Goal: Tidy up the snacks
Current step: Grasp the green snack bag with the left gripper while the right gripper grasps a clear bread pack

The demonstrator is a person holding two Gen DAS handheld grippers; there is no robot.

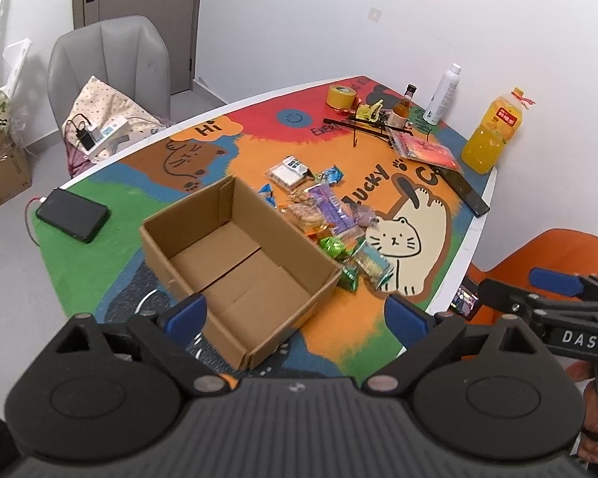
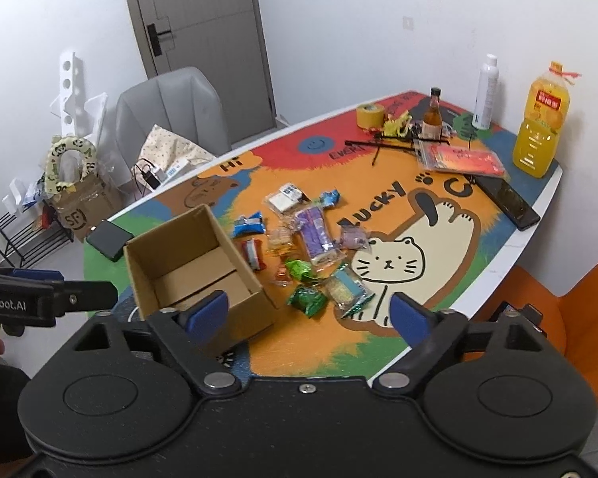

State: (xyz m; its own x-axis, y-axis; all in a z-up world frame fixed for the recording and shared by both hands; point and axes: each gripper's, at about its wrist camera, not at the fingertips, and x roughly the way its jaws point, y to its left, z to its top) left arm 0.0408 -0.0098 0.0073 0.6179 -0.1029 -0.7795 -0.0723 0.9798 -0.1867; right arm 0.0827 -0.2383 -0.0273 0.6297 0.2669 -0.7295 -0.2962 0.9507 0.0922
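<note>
An empty open cardboard box sits on the colourful table mat. Beside it on the right lies a pile of several wrapped snacks, among them a purple pack, green packs and a blue pack. My left gripper is open and empty, held above the box's near end. My right gripper is open and empty, above the table's near edge, close to the green packs. Each gripper shows at the edge of the other's view.
A black phone lies left of the box; another phone lies at the right. At the far end stand an orange juice bottle, a white spray can, a small brown bottle and a tape roll. A grey chair and an orange chair flank the table.
</note>
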